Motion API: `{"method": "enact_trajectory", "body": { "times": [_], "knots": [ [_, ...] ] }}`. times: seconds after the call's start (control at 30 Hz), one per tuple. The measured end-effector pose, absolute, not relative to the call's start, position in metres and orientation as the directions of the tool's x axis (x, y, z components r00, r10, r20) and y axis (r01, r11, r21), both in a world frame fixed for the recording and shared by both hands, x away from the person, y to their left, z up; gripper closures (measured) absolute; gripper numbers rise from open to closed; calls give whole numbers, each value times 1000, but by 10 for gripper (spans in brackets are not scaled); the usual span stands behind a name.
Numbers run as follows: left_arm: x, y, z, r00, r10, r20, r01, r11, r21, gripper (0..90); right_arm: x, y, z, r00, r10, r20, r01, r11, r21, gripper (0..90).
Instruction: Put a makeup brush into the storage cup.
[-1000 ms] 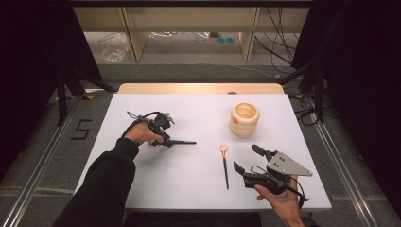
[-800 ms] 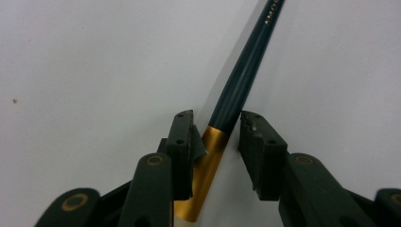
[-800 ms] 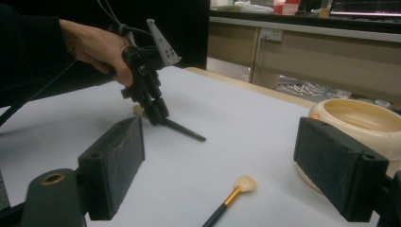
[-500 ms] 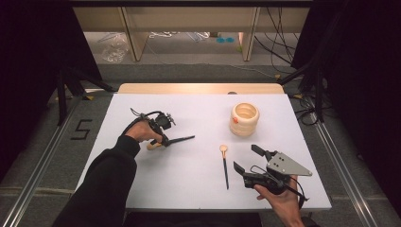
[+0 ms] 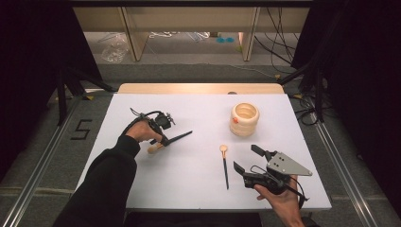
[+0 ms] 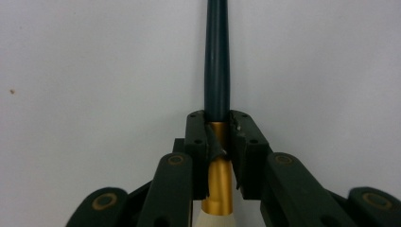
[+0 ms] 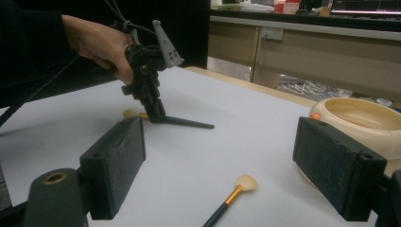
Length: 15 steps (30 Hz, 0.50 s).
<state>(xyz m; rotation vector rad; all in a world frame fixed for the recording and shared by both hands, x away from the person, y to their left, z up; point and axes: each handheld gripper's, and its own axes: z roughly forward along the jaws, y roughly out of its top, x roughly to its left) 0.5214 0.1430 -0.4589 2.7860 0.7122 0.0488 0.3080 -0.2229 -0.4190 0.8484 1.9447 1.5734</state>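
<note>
High view first: on the left of the white table [image 5: 198,113], the left gripper [image 5: 161,139] has just been closing on a brush [image 5: 177,138] and now pinches it at its gold band. The brush lies flat, its dark handle pointing right and a little away, and its bristle end is partly hidden under the hand. A second brush [image 5: 225,165] lies in the middle. The cream bowl [image 5: 244,118] looks empty. The right gripper [image 5: 246,160] has its jaws wide apart, holding nothing.

Brush [image 6: 216,71] with glossy dark handle and satin gold metal ferrule, matt white table [image 5: 198,123], smooth cream plastic-looking holder [image 5: 244,119]
</note>
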Motion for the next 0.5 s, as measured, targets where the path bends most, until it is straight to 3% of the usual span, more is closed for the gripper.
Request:
{"method": "enact_trajectory", "body": {
  "times": [0.5],
  "knots": [
    [517,144,-451,883,468,-24,455,-842,290,784,308,-223,-419,-684,730,16,163,131,978,188]
  ]
}}
